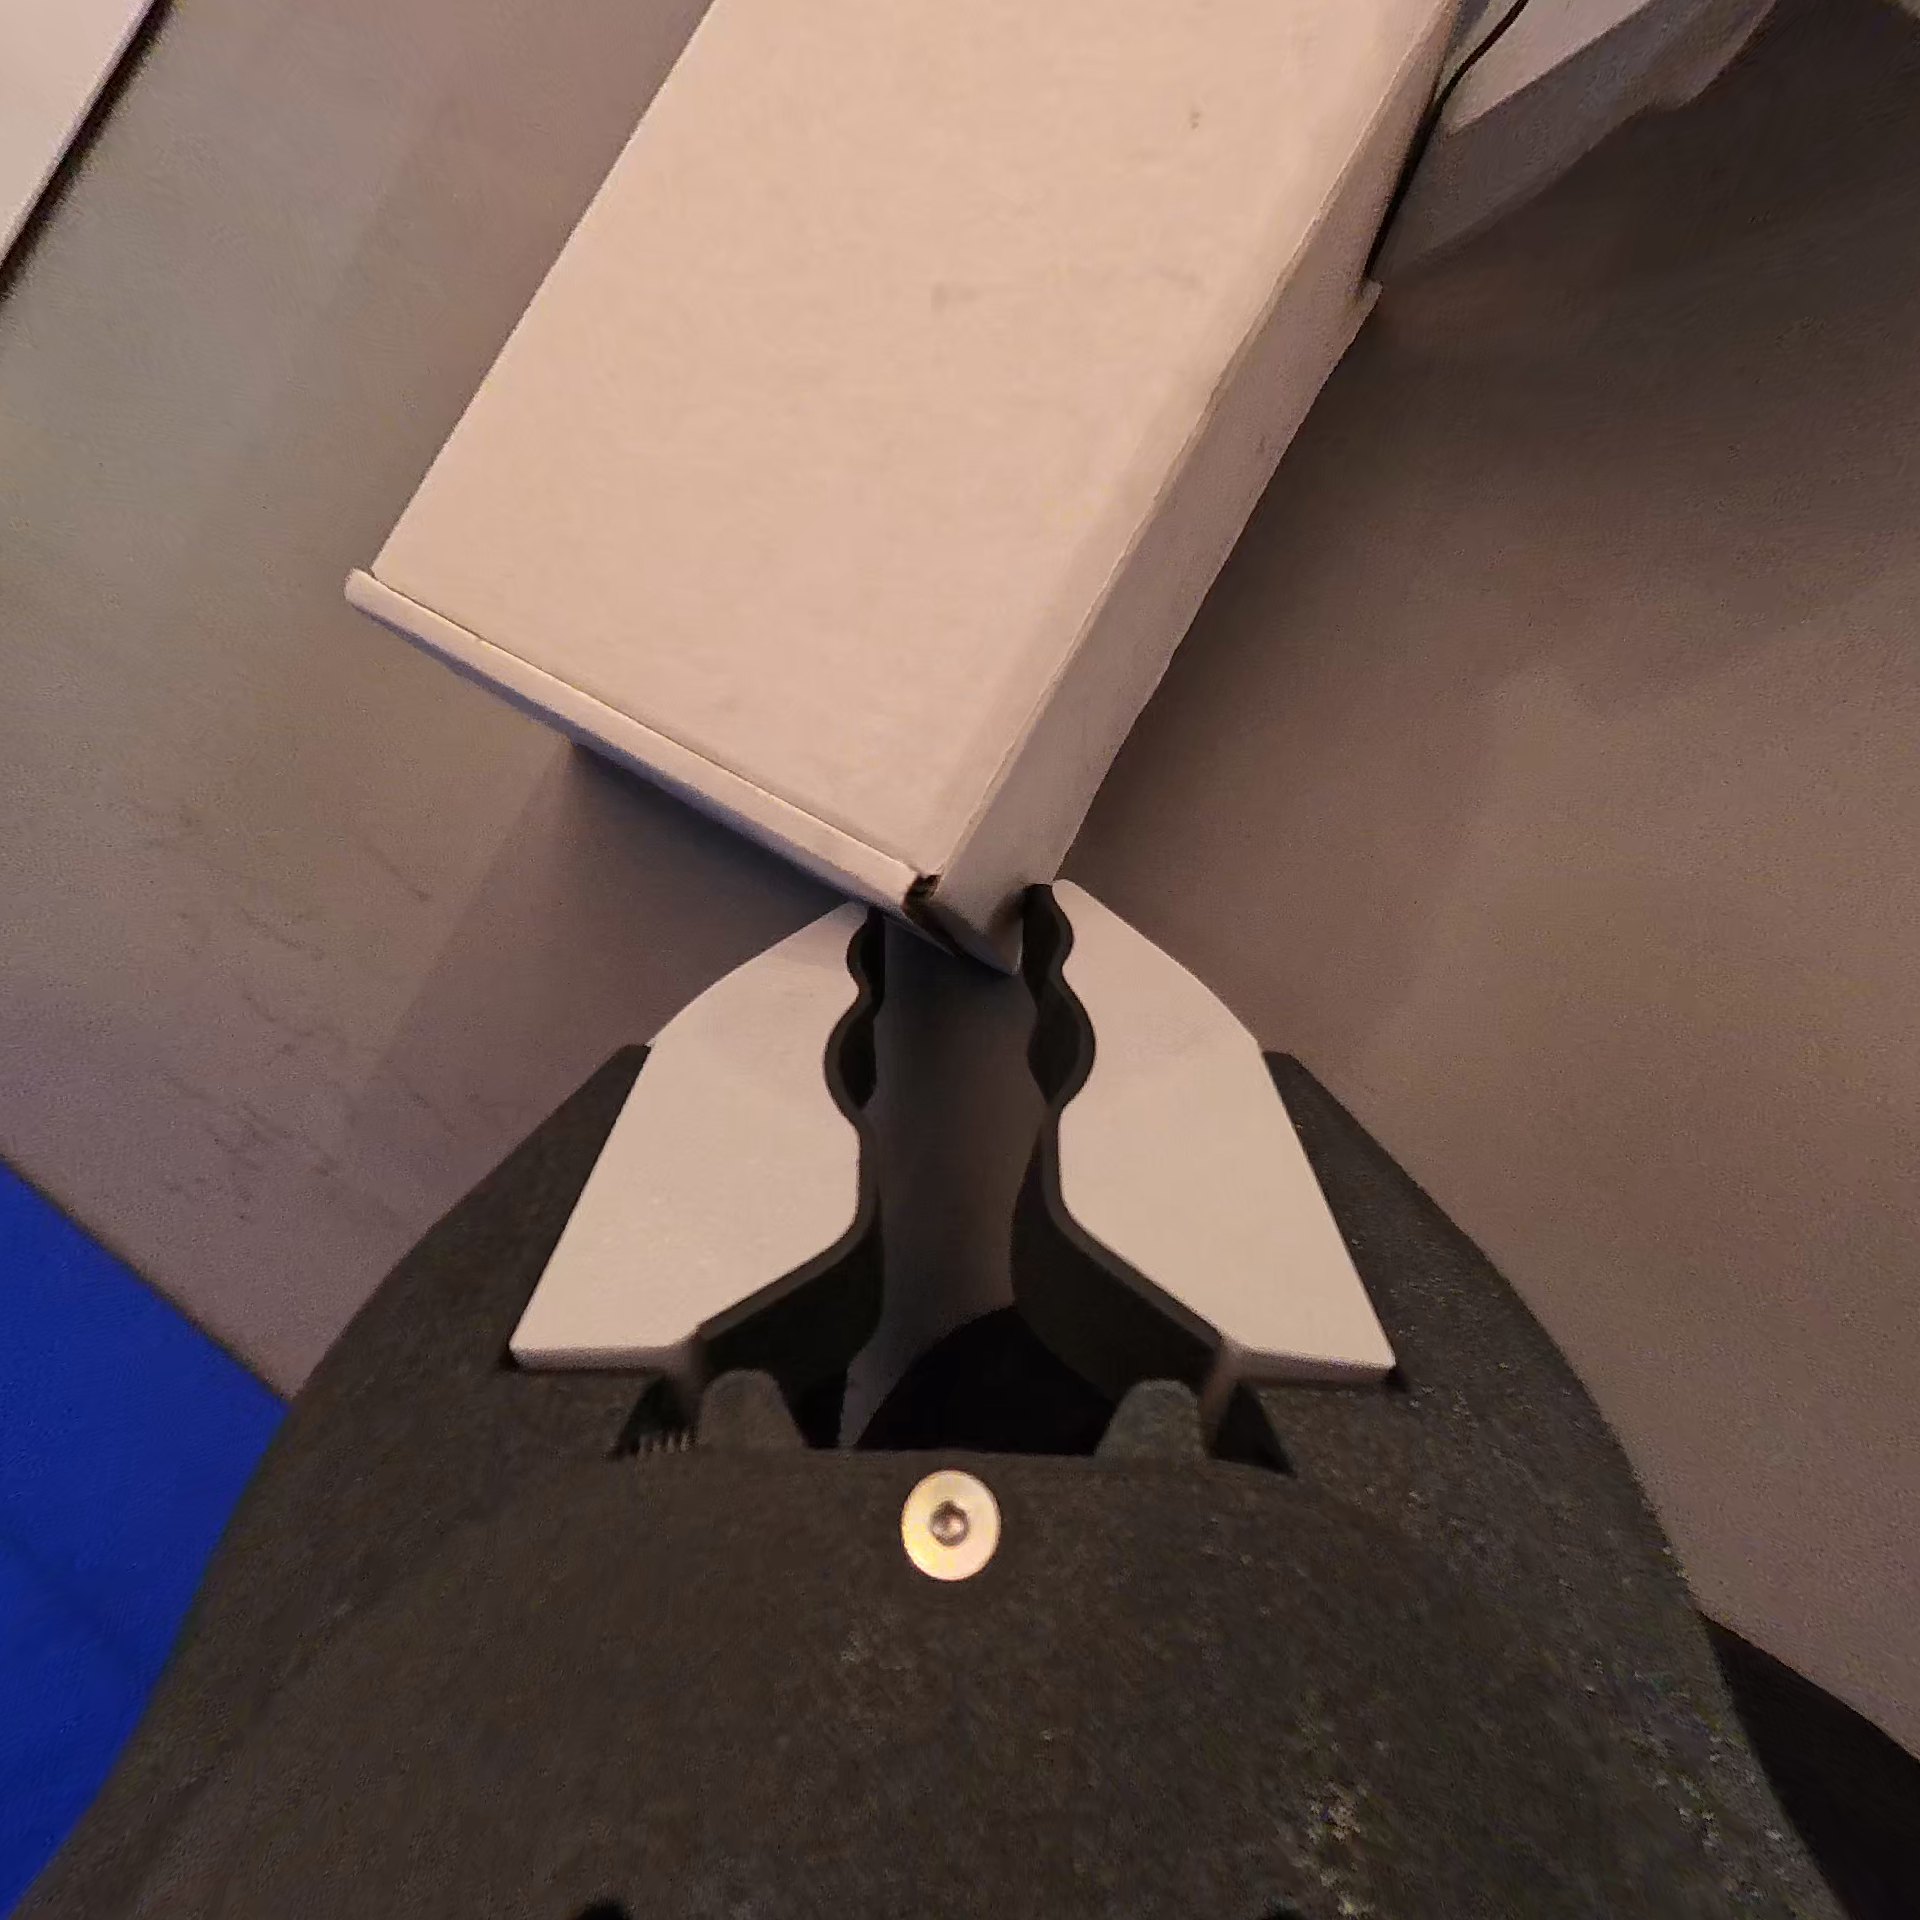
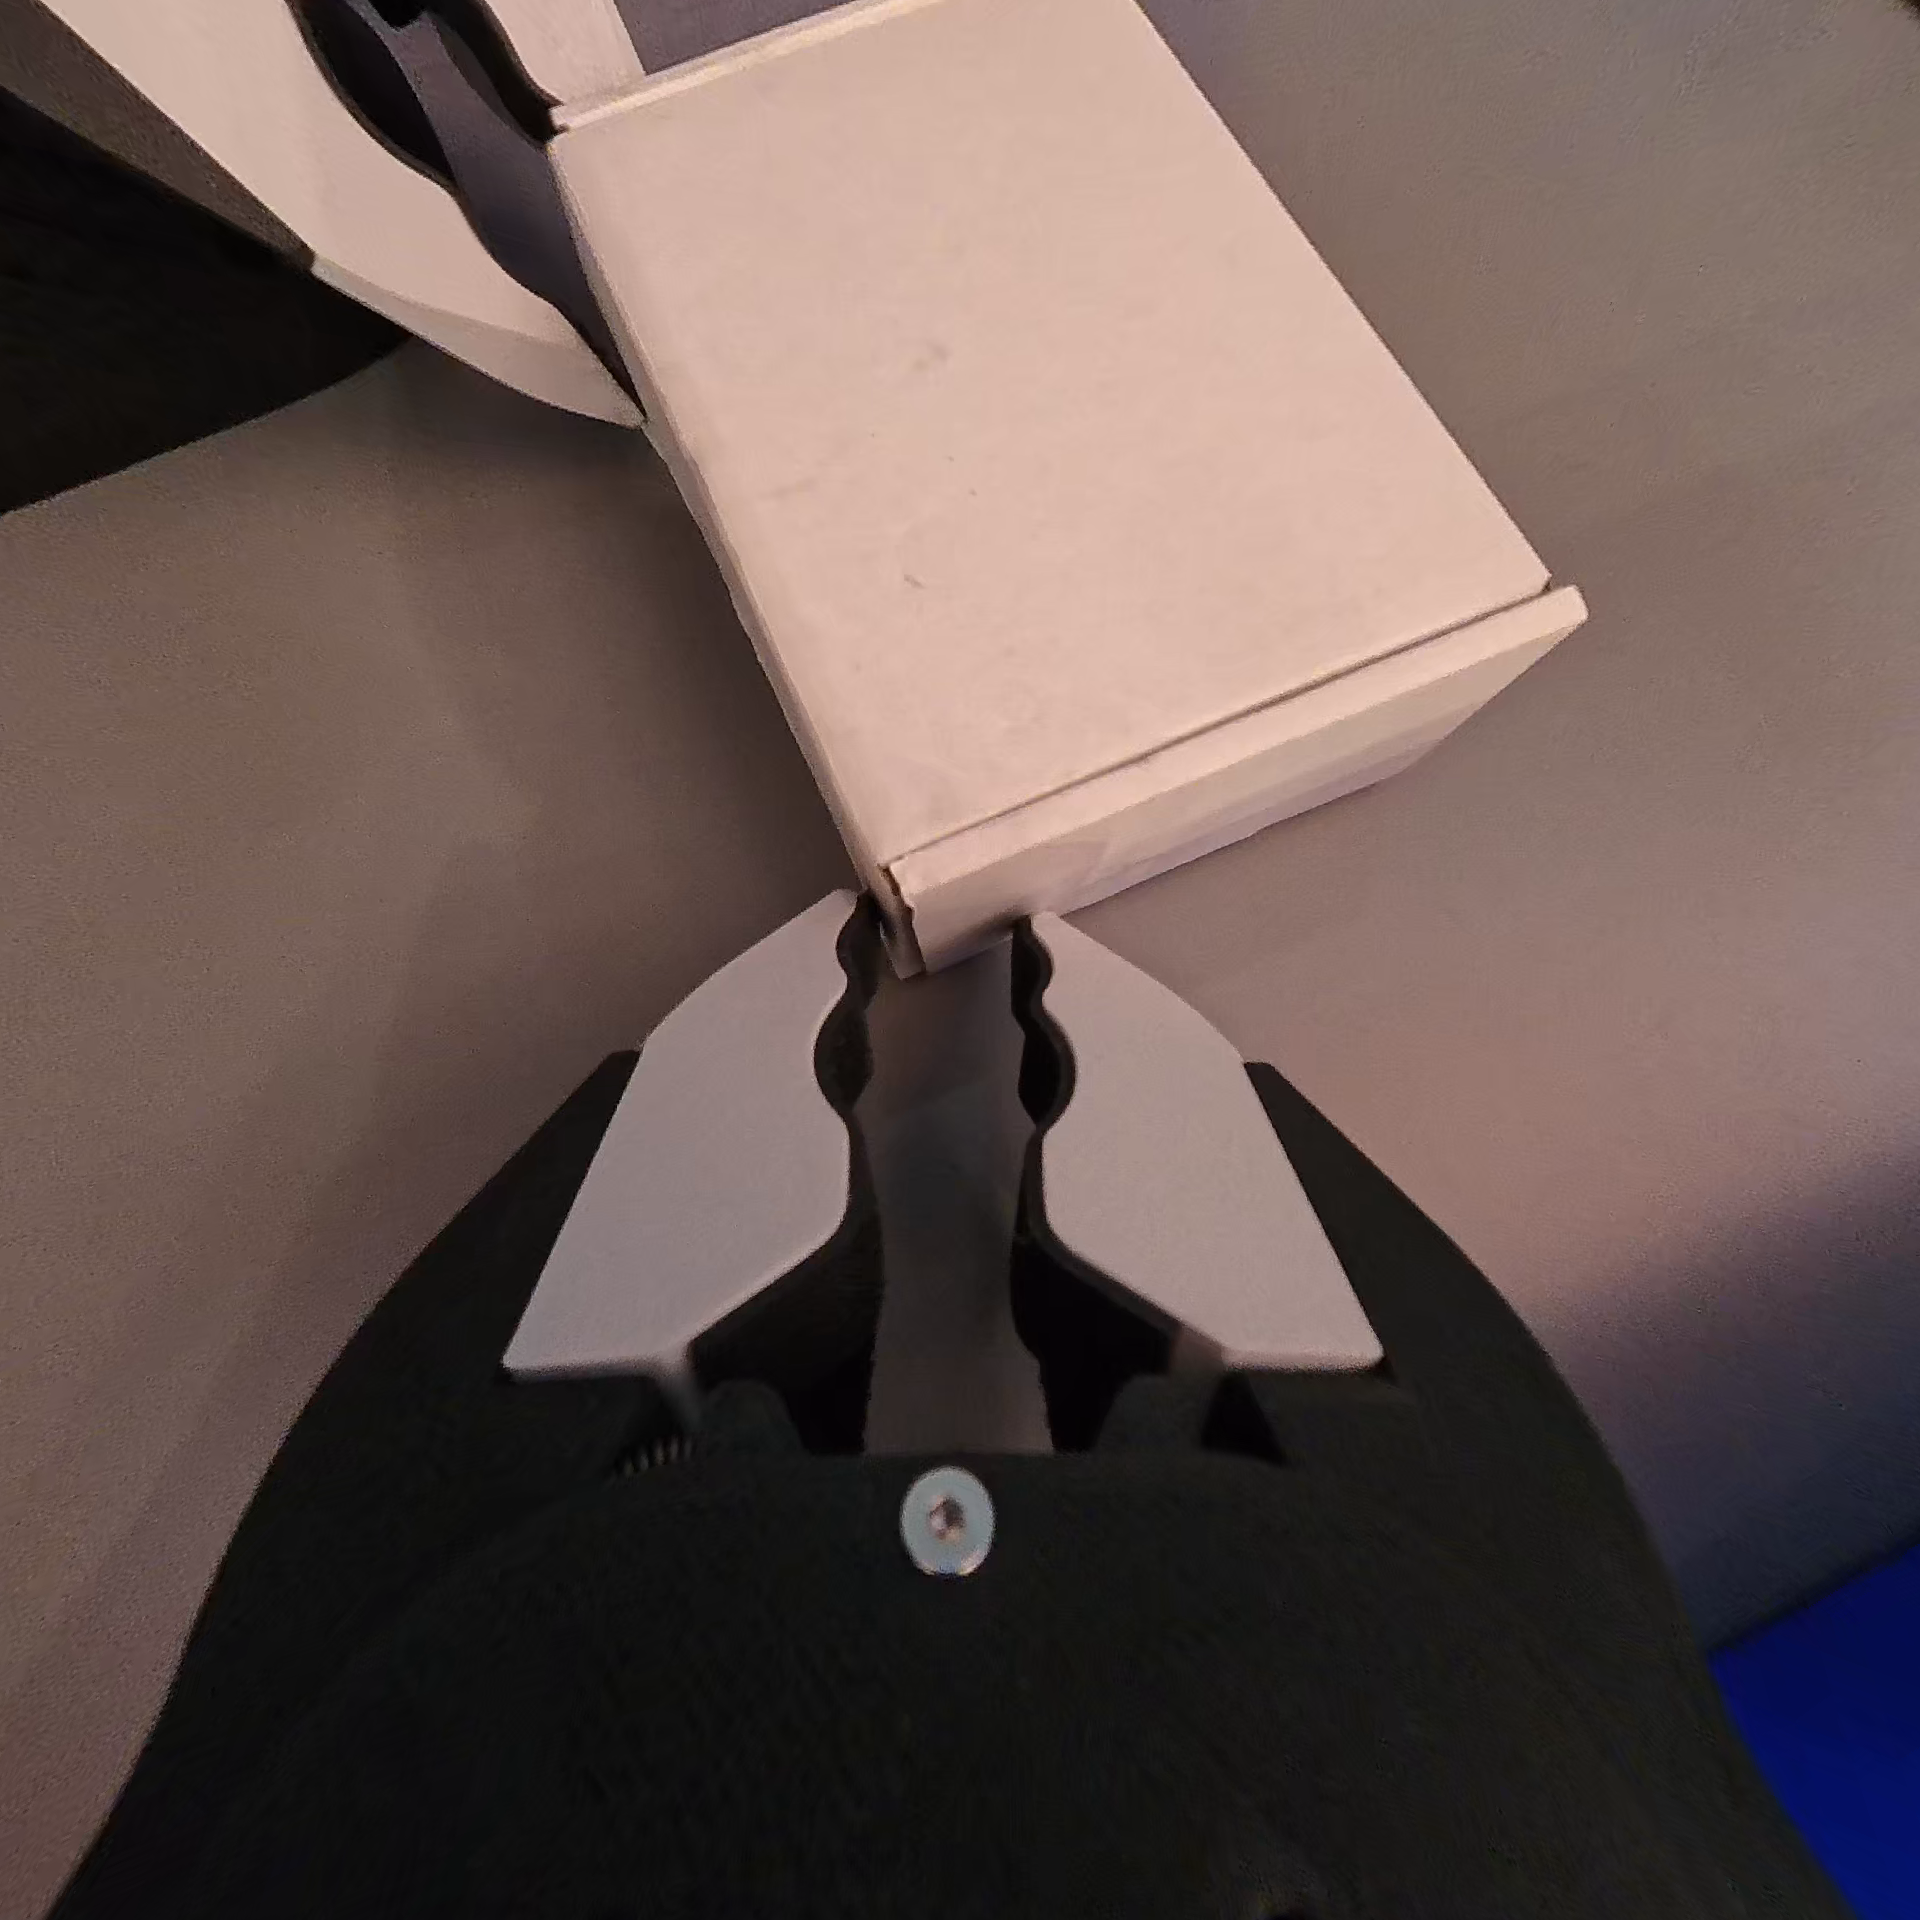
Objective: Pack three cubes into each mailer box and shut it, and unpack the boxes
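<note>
A closed white mailer box is lifted a little off the grey table, and its shadow shows under it. My left gripper is shut on the box's near corner, which sits between the grey fingertips. In the right wrist view the same box fills the upper middle, and my right gripper is shut on the opposite corner. The left gripper also shows at the top left of that view, at the far corner. The right gripper's finger shows at the top right of the left wrist view. No cubes are in view.
The grey table top lies all around the box. A blue surface borders it at the lower left, and shows at the lower right of the right wrist view. Another white flat thing lies at the top left.
</note>
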Motion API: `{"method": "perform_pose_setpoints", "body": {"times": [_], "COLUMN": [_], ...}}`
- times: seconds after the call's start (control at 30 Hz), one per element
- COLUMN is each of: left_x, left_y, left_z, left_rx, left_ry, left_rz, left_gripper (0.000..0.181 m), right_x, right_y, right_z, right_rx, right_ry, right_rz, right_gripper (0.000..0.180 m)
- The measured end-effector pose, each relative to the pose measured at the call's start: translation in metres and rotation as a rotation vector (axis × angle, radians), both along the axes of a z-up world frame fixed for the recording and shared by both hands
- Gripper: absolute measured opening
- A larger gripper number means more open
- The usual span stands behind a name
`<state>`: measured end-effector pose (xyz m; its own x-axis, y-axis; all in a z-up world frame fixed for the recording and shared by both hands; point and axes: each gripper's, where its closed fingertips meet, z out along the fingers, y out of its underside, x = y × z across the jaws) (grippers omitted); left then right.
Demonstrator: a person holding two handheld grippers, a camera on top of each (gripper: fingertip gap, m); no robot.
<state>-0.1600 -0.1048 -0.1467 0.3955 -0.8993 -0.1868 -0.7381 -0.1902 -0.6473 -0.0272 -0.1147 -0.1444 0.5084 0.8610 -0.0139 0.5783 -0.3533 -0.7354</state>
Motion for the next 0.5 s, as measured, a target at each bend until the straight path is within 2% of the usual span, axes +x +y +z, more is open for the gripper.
{"method": "perform_pose_setpoints", "body": {"times": [0.17,0.27,0.33,0.37,0.5], "left_x": [-0.001,-0.004,-0.013,-0.020,-0.038], "left_y": [0.004,0.011,0.025,0.032,0.047], "left_z": [0.000,0.001,0.003,0.004,0.013], "left_rx": [0.000,0.009,0.040,0.070,0.129], "left_ry": [-0.005,-0.009,0.006,0.024,0.022], "left_rz": [0.021,0.045,0.128,0.177,0.334], "left_gripper": [0.024,0.025,0.015,0.000,0.000], "right_x": [-0.001,-0.003,-0.011,-0.009,0.011], "right_y": [0.002,0.003,-0.012,-0.013,0.012], "right_z": [0.000,-0.001,-0.002,-0.003,0.030], "right_rx": [0.031,0.019,-0.052,-0.048,0.214], "right_ry": [-0.022,0.038,0.075,0.048,-0.039], "right_rz": [-0.007,0.000,0.068,0.064,-0.071], "right_gripper": [0.023,0.022,0.016,0.022,0.028]}}
